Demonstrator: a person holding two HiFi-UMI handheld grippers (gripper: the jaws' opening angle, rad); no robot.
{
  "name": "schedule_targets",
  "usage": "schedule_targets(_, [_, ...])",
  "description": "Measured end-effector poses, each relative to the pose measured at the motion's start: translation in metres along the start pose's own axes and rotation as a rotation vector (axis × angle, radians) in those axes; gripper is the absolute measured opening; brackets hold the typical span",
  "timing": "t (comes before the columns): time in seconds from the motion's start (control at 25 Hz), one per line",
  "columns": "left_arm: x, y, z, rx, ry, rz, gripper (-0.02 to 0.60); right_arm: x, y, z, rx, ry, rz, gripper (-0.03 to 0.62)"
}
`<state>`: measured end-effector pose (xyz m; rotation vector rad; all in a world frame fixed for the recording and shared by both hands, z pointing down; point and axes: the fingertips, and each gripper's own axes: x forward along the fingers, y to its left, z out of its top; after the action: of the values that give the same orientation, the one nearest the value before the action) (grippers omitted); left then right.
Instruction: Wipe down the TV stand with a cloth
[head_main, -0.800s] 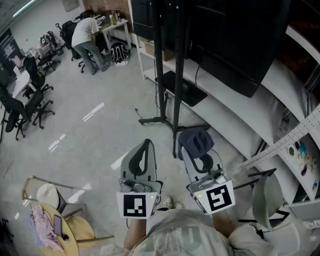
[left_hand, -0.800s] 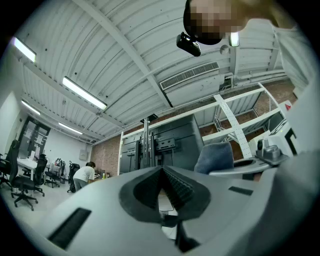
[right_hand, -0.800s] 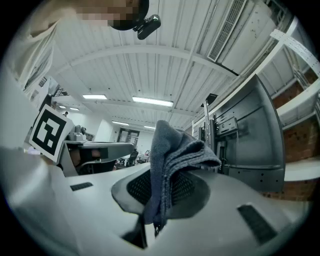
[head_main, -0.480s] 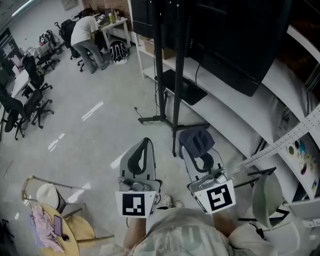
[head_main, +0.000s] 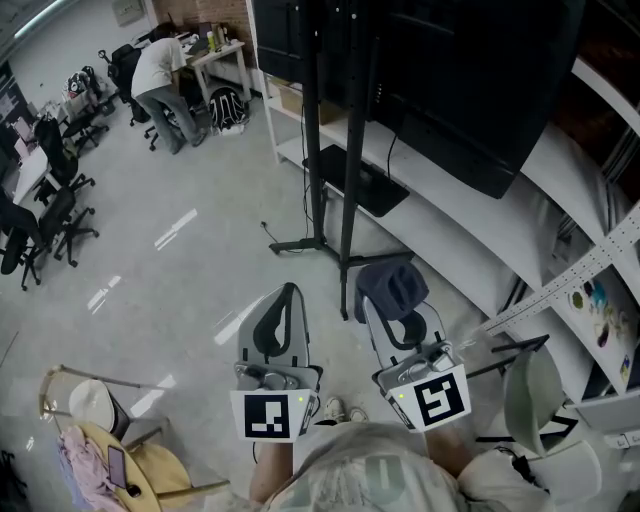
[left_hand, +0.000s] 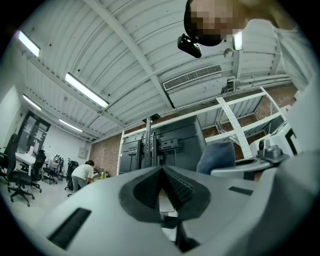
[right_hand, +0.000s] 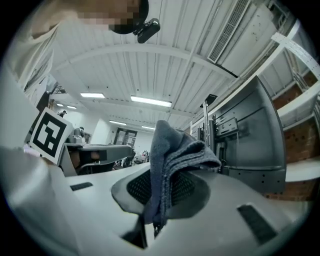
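The black TV stand (head_main: 345, 150) rises on two poles just ahead of me, carrying a big dark screen (head_main: 450, 70); its legs (head_main: 305, 243) spread on the grey floor. In the head view my right gripper (head_main: 392, 292) is shut on a folded blue-grey cloth (head_main: 392, 280), held low in front of the stand's foot. The right gripper view shows the cloth (right_hand: 170, 155) pinched between the jaws and draped over them. Beside it on the left, my left gripper (head_main: 287, 297) is shut on nothing, its jaws meeting in the left gripper view (left_hand: 161, 172).
A long white low shelf (head_main: 450, 215) runs behind the stand, with white racking (head_main: 590, 270) to the right. A person (head_main: 160, 65) bends over a desk at the far left, near office chairs (head_main: 40, 215). A round wooden table (head_main: 150, 470) sits at lower left.
The head view has drifted slightly toward the stand, so the floor and far desk sit further left and up. Both grippers keep their hold and their places side by side.
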<state>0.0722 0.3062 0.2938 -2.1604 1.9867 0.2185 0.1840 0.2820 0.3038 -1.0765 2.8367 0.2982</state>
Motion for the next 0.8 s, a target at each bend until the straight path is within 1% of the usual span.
schedule_targets(0.12, [-0.001, 0.01, -0.001, -0.012, -0.004, -0.001, 0.015, 0.004, 0.002, -0.002, 0.032, 0.004, 0.002, 0.058])
schedule_targets(0.28, [-0.003, 0.023, 0.002, -0.012, -0.031, -0.006, 0.015, 0.008, 0.01, 0.005, -0.01, -0.004, -0.006, 0.06])
schedule_targets(0.44, [0.001, 0.034, -0.004, -0.015, -0.021, 0.004, 0.015, 0.016, 0.01, 0.005, -0.021, -0.009, -0.005, 0.06])
schedule_targets(0.64, [0.029, 0.039, -0.006, 0.012, -0.034, -0.003, 0.015, 0.04, -0.013, 0.005, -0.015, -0.046, -0.007, 0.059])
schedule_targets(0.8, [0.062, 0.043, -0.017, 0.033, -0.01, -0.016, 0.015, 0.07, -0.036, -0.005, 0.017, -0.075, -0.004, 0.059])
